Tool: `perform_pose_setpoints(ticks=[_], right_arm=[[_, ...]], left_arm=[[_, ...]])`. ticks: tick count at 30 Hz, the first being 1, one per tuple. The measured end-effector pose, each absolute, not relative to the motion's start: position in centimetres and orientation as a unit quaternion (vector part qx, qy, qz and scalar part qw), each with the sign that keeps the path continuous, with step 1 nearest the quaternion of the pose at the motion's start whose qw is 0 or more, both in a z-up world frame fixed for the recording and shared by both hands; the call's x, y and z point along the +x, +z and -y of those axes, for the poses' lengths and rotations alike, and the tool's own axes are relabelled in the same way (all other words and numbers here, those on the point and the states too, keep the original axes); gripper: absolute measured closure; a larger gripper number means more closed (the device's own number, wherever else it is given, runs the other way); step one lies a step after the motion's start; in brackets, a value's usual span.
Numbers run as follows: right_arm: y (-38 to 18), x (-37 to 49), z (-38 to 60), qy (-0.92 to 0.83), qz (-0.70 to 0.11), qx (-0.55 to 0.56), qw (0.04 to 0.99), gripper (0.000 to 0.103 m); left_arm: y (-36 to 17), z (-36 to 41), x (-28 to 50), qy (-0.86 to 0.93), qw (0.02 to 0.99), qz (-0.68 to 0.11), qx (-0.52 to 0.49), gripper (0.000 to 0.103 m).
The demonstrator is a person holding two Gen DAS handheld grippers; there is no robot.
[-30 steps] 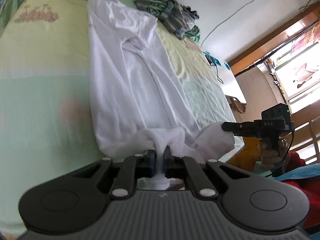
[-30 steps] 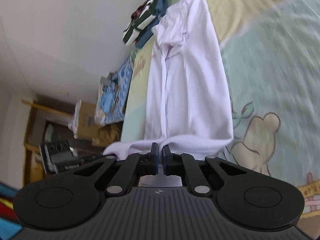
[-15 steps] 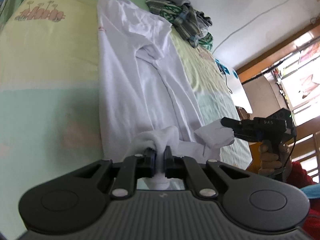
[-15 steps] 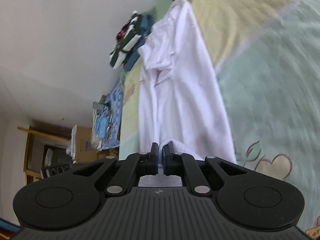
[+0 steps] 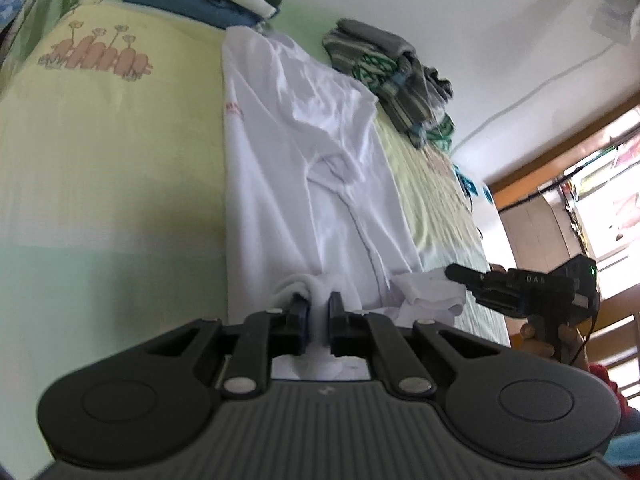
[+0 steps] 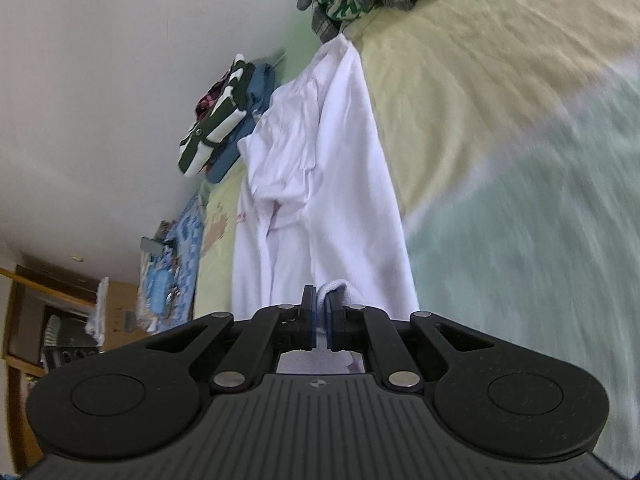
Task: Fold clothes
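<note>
Shirt: white shirt lies lengthwise on bed, near hem lifted.
L tongs: left gripper clamped on hem.
R tongs: right gripper pinching other corner.
Risk: I reckon thin pinch slips – fold skews, esp. w/ uneven pull.

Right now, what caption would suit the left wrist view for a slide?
Left gripper and right gripper each pinch the near edge of a white shirt laid lengthwise on the bed.

White walls, bright window, wooden shelf.
</note>
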State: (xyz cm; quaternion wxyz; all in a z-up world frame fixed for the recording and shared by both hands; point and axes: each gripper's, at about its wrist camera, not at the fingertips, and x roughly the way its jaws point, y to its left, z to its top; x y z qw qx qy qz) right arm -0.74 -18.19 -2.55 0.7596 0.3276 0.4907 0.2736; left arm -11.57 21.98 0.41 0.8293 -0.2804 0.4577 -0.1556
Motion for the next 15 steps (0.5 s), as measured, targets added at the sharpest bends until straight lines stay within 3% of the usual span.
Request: perform_pose_setpoints(ticks=[15], right_arm=[[-3.8,3.2,15.9,0.229,-0.492,0.290,0.789,0.096]], left_arm=[[-0.9,-22.5,-5.9,-0.143,0.834,-0.458,-0.272,0.100]])
